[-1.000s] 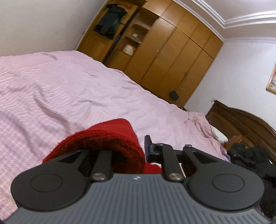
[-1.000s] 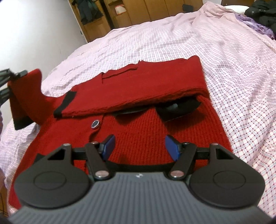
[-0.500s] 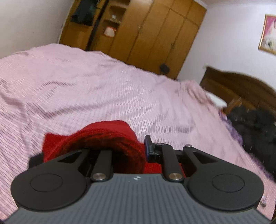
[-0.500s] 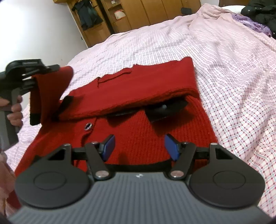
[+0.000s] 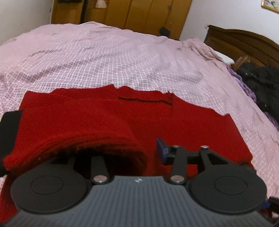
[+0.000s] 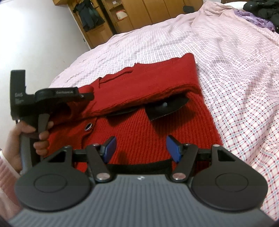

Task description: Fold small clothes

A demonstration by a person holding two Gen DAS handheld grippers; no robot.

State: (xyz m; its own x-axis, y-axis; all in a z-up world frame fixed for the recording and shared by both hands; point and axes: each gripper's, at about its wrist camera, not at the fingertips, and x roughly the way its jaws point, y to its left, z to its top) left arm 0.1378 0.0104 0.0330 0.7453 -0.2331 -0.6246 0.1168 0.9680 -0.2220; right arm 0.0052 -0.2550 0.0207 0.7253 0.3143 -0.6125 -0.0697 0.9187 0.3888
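Note:
A red knit cardigan [image 6: 157, 125] with black trim lies on the checked pink bedsheet [image 6: 244, 69], one sleeve folded across its upper part. My left gripper [image 5: 148, 153] is shut on the other red sleeve [image 5: 78, 125], which drapes over its left finger and hides it; the black cuff [image 5: 8, 129] hangs at the left. In the right wrist view the left gripper [image 6: 83, 96] holds the sleeve over the cardigan's left side. My right gripper [image 6: 141, 148] is open and empty above the cardigan's lower body, near the black hem [image 6: 139, 167].
The bed [image 5: 122, 61] stretches far ahead. Wooden wardrobes [image 5: 139, 15] stand at the back, a wooden headboard [image 5: 244, 43] at the right. Dark clothes [image 5: 261, 83] lie heaped at the bed's right edge.
My left gripper has carried the sleeve from the left side over onto the cardigan and tipped down toward it. My right gripper has stayed open above the hem.

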